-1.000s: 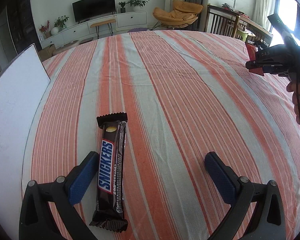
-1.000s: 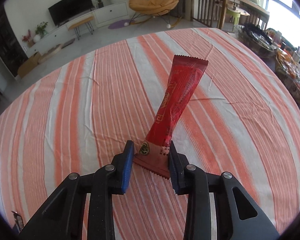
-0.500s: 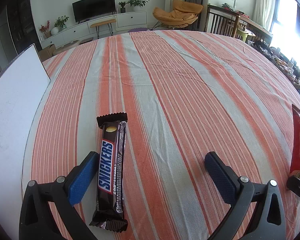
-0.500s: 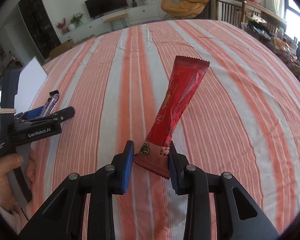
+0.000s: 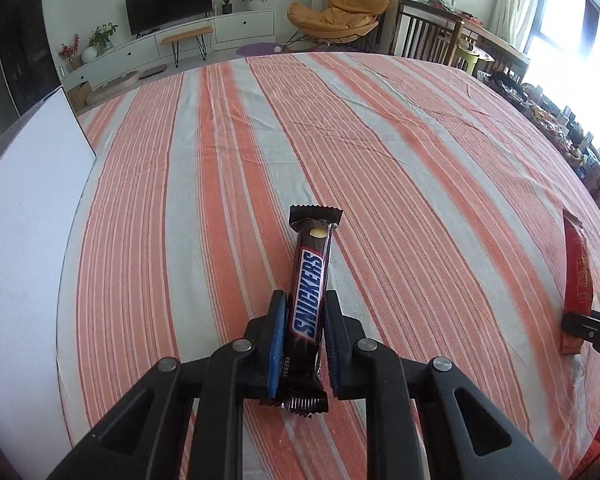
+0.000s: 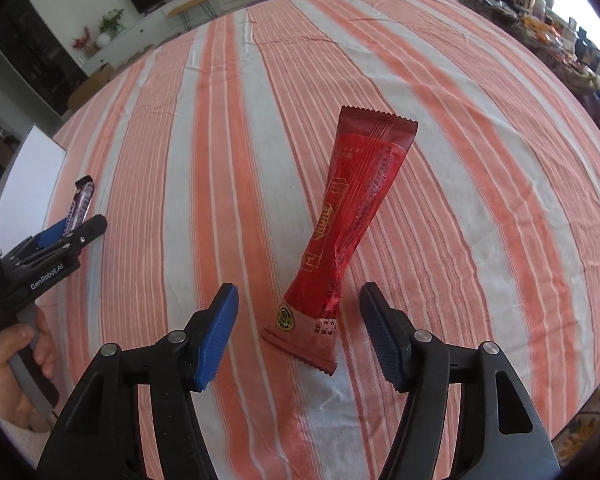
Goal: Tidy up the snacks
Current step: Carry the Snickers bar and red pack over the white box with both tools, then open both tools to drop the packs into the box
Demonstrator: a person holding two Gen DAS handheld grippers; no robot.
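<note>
Our left tongs [image 5: 304, 344] clamp the Snickers bar [image 5: 310, 300]; our right tongs [image 6: 298, 336] gape around the red snack packet [image 6: 348, 232] at twelve o'clock.

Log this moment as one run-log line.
left gripper: shut on Snickers bar | right gripper: open | red snack packet: released on striped tablecloth

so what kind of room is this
Most likely a home living and dining room: a TV on a low white cabinet, an orange lounge chair, and a big table under a striped cloth.
</note>
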